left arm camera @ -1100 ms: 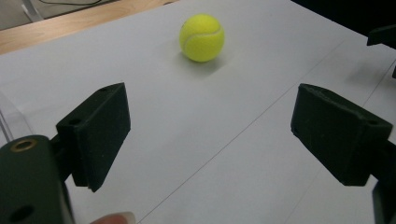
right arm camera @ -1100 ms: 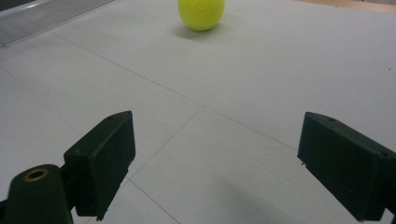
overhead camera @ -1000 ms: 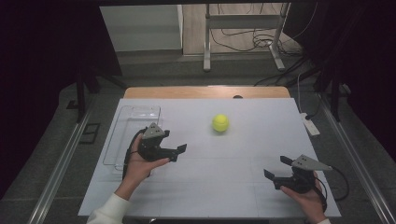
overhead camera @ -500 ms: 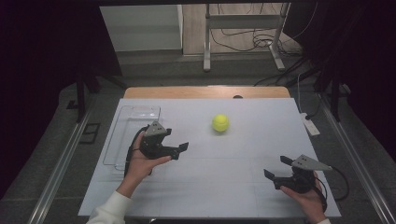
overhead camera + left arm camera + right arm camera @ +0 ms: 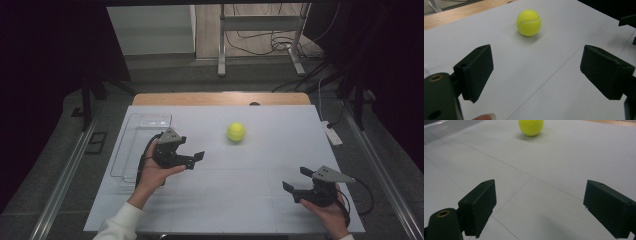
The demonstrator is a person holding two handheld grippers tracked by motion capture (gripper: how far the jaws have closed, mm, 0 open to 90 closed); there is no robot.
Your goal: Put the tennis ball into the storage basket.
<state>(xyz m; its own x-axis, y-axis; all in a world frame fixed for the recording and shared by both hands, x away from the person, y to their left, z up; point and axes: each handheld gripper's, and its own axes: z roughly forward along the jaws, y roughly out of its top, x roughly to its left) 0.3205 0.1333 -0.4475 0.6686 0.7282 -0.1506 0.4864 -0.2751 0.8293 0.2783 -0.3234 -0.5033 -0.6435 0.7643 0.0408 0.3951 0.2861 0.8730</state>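
One clear tray (image 5: 142, 122) sits at the left of the white table (image 5: 250, 200) with nothing visible in it, a yellow ball (image 5: 236, 132) lies centre frame, and both the left gripper (image 5: 192, 159) and right gripper (image 5: 296, 178) hold their jaws apart.

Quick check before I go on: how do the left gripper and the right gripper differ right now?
The left gripper sits beside the clear tray at mid-table, closer to the tennis ball; the right gripper is near the table's front right corner, farther from it. Shared: both are open, hold nothing, and face the ball.
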